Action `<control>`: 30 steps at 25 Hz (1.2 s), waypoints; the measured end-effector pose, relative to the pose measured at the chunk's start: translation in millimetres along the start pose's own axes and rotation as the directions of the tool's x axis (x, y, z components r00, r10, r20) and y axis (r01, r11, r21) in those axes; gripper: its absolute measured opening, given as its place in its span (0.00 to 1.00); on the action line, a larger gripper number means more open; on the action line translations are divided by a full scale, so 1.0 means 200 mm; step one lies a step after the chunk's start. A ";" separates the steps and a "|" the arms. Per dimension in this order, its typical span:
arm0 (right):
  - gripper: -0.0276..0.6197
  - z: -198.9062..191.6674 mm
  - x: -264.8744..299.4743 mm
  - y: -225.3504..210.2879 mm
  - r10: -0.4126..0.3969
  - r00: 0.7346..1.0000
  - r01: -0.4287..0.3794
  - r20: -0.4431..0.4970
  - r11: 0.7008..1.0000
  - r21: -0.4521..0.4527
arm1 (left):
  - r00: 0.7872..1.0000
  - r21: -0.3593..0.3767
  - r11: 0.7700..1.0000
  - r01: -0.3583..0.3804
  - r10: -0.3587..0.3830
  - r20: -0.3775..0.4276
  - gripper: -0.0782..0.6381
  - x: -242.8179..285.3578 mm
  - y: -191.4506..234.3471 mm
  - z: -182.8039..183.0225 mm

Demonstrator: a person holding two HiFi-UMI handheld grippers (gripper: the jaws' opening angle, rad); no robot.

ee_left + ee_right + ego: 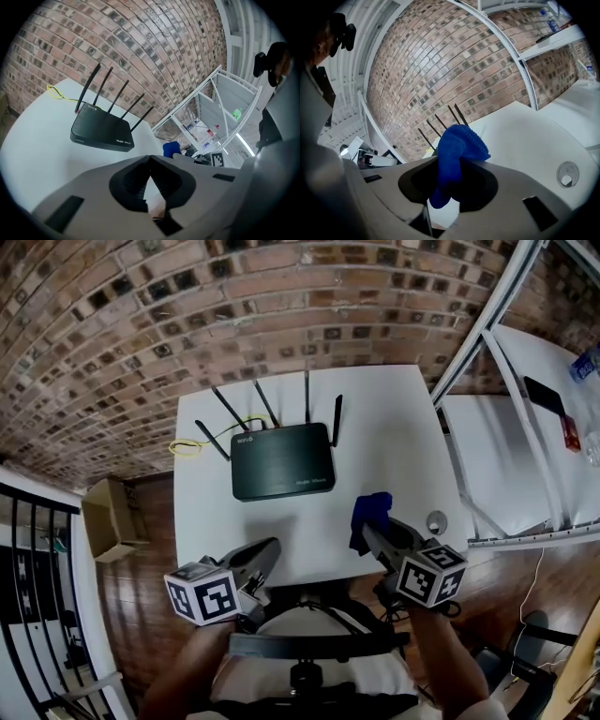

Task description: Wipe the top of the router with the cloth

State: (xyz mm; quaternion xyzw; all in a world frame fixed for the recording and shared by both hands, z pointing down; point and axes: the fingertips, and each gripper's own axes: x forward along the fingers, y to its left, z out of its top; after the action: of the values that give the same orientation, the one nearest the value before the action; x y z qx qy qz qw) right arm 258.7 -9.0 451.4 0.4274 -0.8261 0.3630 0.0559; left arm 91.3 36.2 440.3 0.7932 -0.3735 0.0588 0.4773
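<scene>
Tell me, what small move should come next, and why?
Probably carry the right tongs forward and left, down onto the router. They are shut on the cloth near the table's front edge, and the router lies farther back with nothing touching its top.

The hand-held gripper [452, 161] clamps a blue cloth [461, 140] above the white tabletop [525, 136]. Black antennas [454, 114] rise behind it, before a brick wall [440, 61].
</scene>
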 end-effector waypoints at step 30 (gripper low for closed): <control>0.23 0.03 0.12 0.18 -0.052 0.999 0.052 -0.002 0.997 -0.056 | 0.999 0.011 0.999 0.046 -0.046 -0.010 0.15 -0.16 0.13 0.08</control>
State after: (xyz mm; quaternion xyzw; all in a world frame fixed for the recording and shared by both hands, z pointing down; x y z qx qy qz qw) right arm 218.4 -15.1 436.4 0.4461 -0.8245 0.3391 0.0788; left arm 48.1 32.9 435.3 0.8040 -0.3525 0.0540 0.4759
